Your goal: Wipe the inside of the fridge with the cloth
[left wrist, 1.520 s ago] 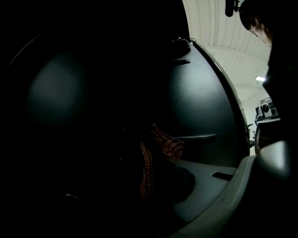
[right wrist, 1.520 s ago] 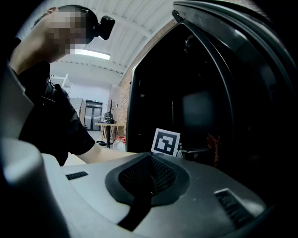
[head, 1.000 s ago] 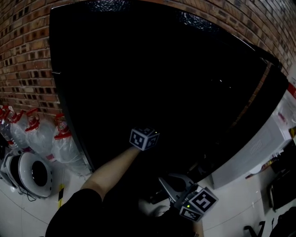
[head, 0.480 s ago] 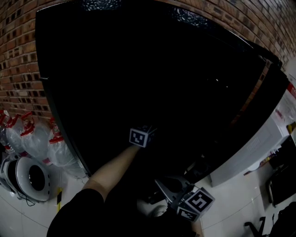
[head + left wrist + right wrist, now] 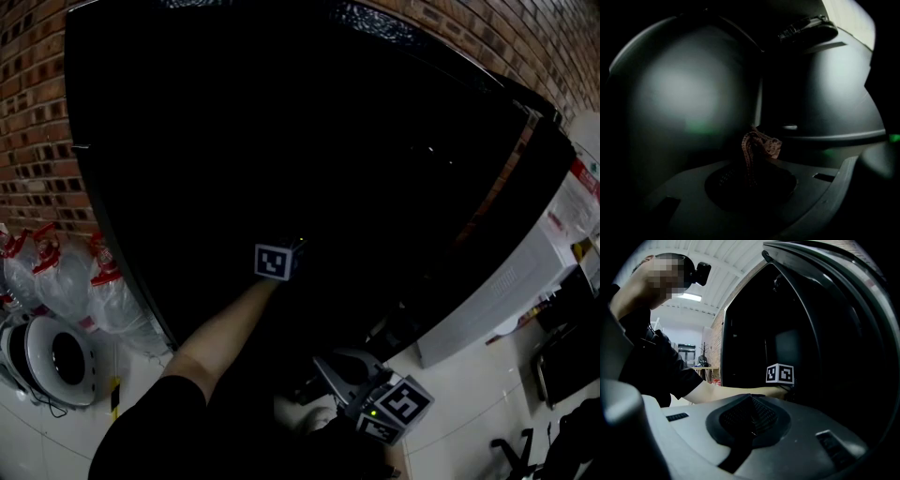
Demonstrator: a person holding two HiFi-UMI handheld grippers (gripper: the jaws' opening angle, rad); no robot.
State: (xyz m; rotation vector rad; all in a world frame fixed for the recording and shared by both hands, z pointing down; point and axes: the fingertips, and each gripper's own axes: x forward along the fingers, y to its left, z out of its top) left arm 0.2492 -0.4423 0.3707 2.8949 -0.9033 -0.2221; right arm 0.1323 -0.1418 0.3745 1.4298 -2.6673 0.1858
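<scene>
The black fridge (image 5: 309, 169) stands open and its inside is very dark. My left arm reaches into it; only the marker cube of the left gripper (image 5: 275, 262) shows in the head view. In the left gripper view the left gripper (image 5: 752, 161) is shut on a bunched brownish cloth (image 5: 759, 146), close to the dim curved inner walls (image 5: 684, 93). My right gripper (image 5: 330, 368) hangs low outside the fridge front. In its own view the right gripper (image 5: 751, 401) is shut with nothing between the jaws, facing the left arm (image 5: 726, 391).
Large water bottles with red caps (image 5: 56, 272) and a round white appliance (image 5: 52, 361) sit on the floor to the left, by the brick wall (image 5: 33, 112). A white unit (image 5: 506, 291) stands at the right. The fridge door edge (image 5: 825, 301) is close to the right gripper.
The left gripper's marker cube has shifted a little left and up in the head view, with the cloth still held. The right gripper has stayed where it was.
</scene>
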